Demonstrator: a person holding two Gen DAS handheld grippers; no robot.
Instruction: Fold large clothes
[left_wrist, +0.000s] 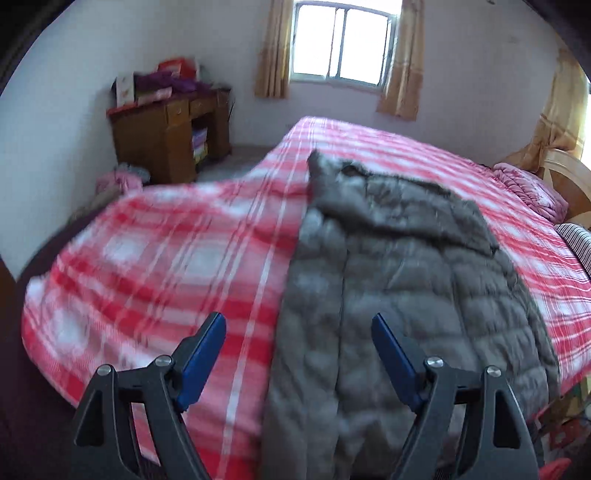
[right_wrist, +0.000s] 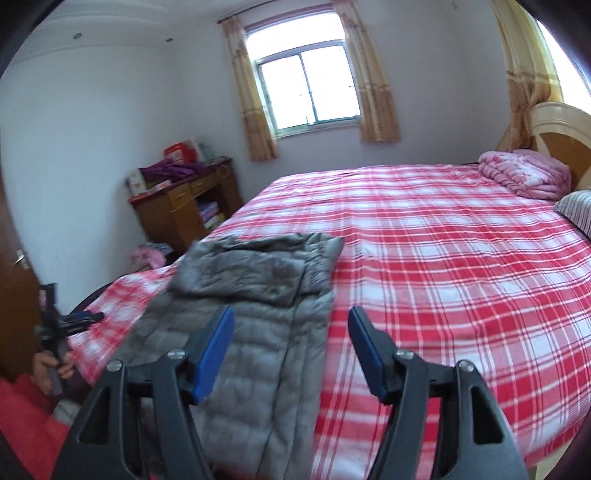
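A grey quilted puffer jacket (left_wrist: 399, 280) lies lengthwise on the red-and-white checked bedspread (left_wrist: 155, 258), folded into a long narrow strip with its hood at the far end. My left gripper (left_wrist: 299, 321) hangs open above the jacket's near left edge, with nothing between its blue pads. In the right wrist view the jacket (right_wrist: 255, 325) lies at the lower left of the bedspread (right_wrist: 461, 280). My right gripper (right_wrist: 291, 315) is open above the jacket's right edge and holds nothing. The left gripper (right_wrist: 86, 315) also shows at the far left, held by a hand in a red sleeve.
A wooden desk (right_wrist: 184, 210) piled with boxes and purple cloth stands by the far wall under a curtained window (right_wrist: 308, 86). A folded pink blanket (right_wrist: 524, 173) and a striped pillow (right_wrist: 576, 210) lie by the headboard (right_wrist: 565, 136). Pink clothes (left_wrist: 118, 181) lie on the floor.
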